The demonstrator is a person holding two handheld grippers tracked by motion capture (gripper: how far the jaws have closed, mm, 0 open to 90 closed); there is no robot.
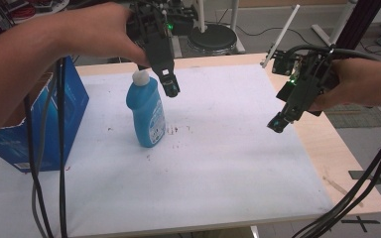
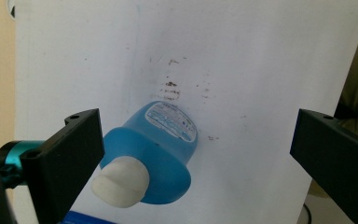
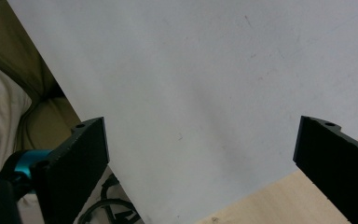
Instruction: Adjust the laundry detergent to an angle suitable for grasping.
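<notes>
A blue bottle [image 1: 147,111] with a white cap [image 1: 140,77] stands upright on the white sheet [image 1: 213,163], left of centre. My left gripper [image 1: 167,82] hovers open just above and to the right of the cap. In the left gripper view the bottle [image 2: 154,154] is seen from above, its cap [image 2: 120,181] close to the left jaw, with nothing between the jaws. My right gripper [image 1: 280,121] hangs open in the air over the sheet's right side, holding nothing. Its own view looks down on bare white sheet [image 3: 205,84] and a strip of wooden table [image 3: 279,200].
A blue cardboard box [image 1: 39,121] stands at the table's left edge, behind trailing cables. Small dark marks [image 1: 176,131] dot the sheet right of the bottle. A white rod [image 1: 280,37] leans at the back right. The wooden table's right edge [image 1: 352,163] is bare.
</notes>
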